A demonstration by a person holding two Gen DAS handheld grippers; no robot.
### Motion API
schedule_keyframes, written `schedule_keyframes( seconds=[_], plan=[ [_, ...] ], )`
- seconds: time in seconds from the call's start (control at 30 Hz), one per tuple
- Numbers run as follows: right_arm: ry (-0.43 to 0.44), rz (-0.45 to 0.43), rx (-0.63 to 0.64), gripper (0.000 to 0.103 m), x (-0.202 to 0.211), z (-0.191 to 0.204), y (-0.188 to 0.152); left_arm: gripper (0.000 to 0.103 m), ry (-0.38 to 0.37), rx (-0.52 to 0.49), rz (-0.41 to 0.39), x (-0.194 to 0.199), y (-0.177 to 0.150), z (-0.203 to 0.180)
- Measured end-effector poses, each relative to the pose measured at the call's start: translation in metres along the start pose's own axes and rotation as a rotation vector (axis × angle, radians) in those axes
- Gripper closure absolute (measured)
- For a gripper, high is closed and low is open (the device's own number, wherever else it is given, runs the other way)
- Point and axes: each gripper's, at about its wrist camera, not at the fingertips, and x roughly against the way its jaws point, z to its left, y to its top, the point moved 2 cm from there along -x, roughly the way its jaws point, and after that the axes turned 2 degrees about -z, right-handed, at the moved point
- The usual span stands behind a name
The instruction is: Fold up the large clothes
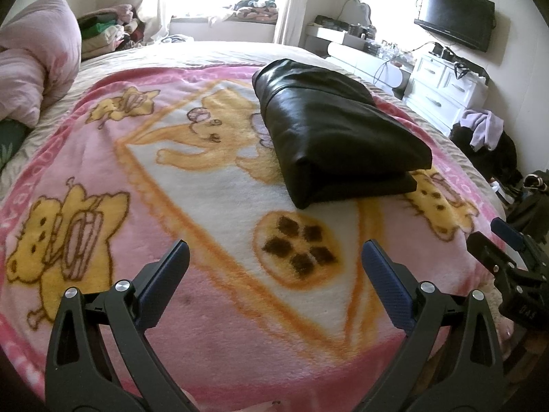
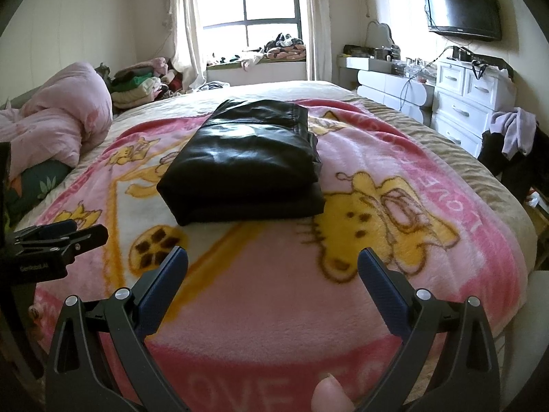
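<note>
A black leather garment [image 1: 329, 127] lies folded into a thick rectangle on the pink cartoon blanket [image 1: 171, 178]; it also shows in the right wrist view [image 2: 247, 161]. My left gripper [image 1: 274, 257] is open and empty, held above the blanket near the bed's front edge, short of the garment. My right gripper [image 2: 272, 264] is open and empty, also over the blanket in front of the garment. The right gripper shows at the right edge of the left wrist view [image 1: 504, 247], and the left gripper at the left edge of the right wrist view [image 2: 65, 233].
A bunched pink quilt [image 2: 58, 116] lies at the bed's left. Piled clothes [image 2: 137, 82] sit beyond it by the window. White drawers [image 2: 466, 103] and a wall TV [image 2: 463, 10] stand on the right, with a chair draped in clothes [image 2: 514, 144].
</note>
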Motion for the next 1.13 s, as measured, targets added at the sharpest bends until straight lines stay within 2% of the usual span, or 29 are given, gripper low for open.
schedule_keyframes(
  seconds=[0.53, 0.7, 0.83, 0.93, 1.0, 1.07, 1.13],
  plan=[
    [-0.011, 0.005, -0.004, 0.004, -0.001, -0.003, -0.003, 0.009, 0.009, 0.009, 0.017, -0.003, -0.005, 0.006],
    [-0.036, 0.001, -0.017, 0.004, 0.001, -0.01, -0.001, 0.009, 0.038, 0.027, 0.03, -0.007, -0.006, 0.01],
    [-0.051, -0.009, -0.078, 0.004, 0.008, -0.031, 0.002, 0.009, 0.052, 0.085, 0.023, -0.005, -0.001, 0.027],
    [-0.16, -0.03, -0.138, 0.004, 0.018, -0.072, 0.008, 0.009, 0.086, 0.138, 0.038, -0.008, 0.008, 0.054],
    [-0.253, -0.031, -0.199, 0.004, 0.025, -0.113, 0.01, 0.009, 0.14, 0.149, 0.058, -0.011, 0.018, 0.084],
    [-0.404, -0.014, -0.309, 0.004, 0.031, -0.185, 0.004, 0.009, 0.258, 0.171, 0.041, -0.009, 0.036, 0.136],
    [-0.57, 0.022, -0.416, 0.004, 0.036, -0.261, -0.011, 0.009, 0.34, 0.221, 0.039, -0.008, 0.049, 0.188]
  ],
)
